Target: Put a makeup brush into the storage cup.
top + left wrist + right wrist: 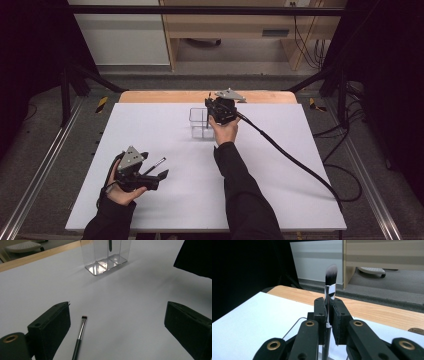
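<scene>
A thin black brush [159,162] with a silver ferrule lies flat on the white table. My left gripper [154,170] is open around it; in the left gripper view the thin brush [80,336] rests near the left jaw, and the left gripper [117,330] touches nothing. A clear plastic organizer [199,124] with compartments stands at the far middle. My right gripper [212,114] hovers over it, shut on an upright makeup brush [329,287] with black-and-white bristles. Through the clear organizer [106,257] wall, the dark handle tip [110,245] hangs inside a compartment.
The white table top [280,165] has a wooden strip [165,96] along its far edge. A black cable [295,160] trails from the right gripper across the right side. The right sleeve [195,255] crosses the left gripper view's upper right.
</scene>
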A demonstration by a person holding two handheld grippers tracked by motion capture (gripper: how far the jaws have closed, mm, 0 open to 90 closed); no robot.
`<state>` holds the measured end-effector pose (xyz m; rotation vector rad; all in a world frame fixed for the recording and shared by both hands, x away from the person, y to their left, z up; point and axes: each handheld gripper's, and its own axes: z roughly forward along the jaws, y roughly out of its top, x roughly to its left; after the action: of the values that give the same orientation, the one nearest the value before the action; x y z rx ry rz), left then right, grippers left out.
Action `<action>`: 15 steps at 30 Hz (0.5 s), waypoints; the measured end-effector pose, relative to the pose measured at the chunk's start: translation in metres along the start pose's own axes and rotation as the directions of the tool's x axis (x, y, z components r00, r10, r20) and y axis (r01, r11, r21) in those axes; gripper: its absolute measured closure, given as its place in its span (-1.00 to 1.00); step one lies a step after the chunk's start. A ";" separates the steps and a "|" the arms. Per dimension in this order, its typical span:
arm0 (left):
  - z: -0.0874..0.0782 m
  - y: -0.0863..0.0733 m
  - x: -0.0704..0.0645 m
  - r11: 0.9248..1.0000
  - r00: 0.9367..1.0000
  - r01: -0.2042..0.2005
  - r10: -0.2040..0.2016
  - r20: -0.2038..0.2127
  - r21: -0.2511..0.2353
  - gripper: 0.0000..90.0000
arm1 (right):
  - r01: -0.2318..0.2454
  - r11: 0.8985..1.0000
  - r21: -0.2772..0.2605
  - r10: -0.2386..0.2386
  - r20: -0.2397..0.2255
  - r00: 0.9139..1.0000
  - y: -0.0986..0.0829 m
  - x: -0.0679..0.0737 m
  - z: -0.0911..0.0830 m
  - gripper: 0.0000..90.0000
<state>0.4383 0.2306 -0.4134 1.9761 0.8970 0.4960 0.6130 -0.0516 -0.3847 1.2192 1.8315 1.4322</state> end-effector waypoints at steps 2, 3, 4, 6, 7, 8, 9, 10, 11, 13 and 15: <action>0.000 0.000 0.000 1.000 1.000 -0.001 0.001 0.000 0.001 -0.87 | -0.002 1.000 0.006 0.002 0.000 1.000 -0.003 0.000 0.001 0.86; 0.000 0.000 0.000 1.000 1.000 -0.002 0.002 0.000 0.001 -0.87 | -0.002 1.000 0.006 0.002 0.000 1.000 -0.003 0.000 0.001 0.86; 0.000 0.000 0.000 1.000 1.000 -0.004 0.004 -0.001 0.002 -0.87 | -0.004 1.000 0.008 0.004 0.000 1.000 -0.004 0.000 0.001 0.86; 0.000 0.000 0.000 1.000 1.000 -0.005 0.005 -0.001 0.002 -0.87 | -0.007 1.000 0.013 0.007 0.004 1.000 -0.007 -0.001 0.002 0.86; 0.000 0.000 0.000 1.000 1.000 -0.006 0.006 -0.001 0.001 -0.87 | -0.006 1.000 0.017 0.006 0.007 1.000 -0.008 -0.001 0.002 0.86; 0.000 0.000 0.000 1.000 1.000 -0.005 0.005 -0.001 0.001 -0.87 | -0.006 1.000 0.017 0.006 0.007 1.000 -0.008 -0.001 0.002 0.86; 0.000 0.000 0.000 1.000 1.000 -0.006 0.006 -0.002 0.002 -0.87 | 0.000 1.000 0.019 -0.001 0.013 1.000 -0.008 -0.001 0.002 0.86; 0.000 0.000 0.000 1.000 1.000 -0.006 0.006 -0.002 0.001 -0.87 | 0.005 1.000 0.021 -0.005 0.012 1.000 -0.009 -0.001 0.003 0.86; 0.000 0.000 0.000 1.000 1.000 -0.006 0.006 -0.002 0.001 -0.87 | 0.004 1.000 0.023 -0.005 0.010 1.000 -0.010 -0.001 0.003 0.86; 0.000 0.000 0.000 1.000 1.000 -0.006 0.006 -0.003 0.001 -0.87 | 0.005 1.000 0.025 -0.005 0.010 1.000 -0.011 0.000 0.003 0.86; 0.000 0.000 0.001 1.000 1.000 -0.011 0.011 -0.007 -0.003 -0.87 | 0.012 0.999 0.032 -0.012 0.014 1.000 -0.012 0.000 0.004 0.86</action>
<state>0.4390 0.2309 -0.4135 1.9787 0.8903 0.5105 0.6122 -0.0500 -0.3978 1.2288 1.8560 1.3894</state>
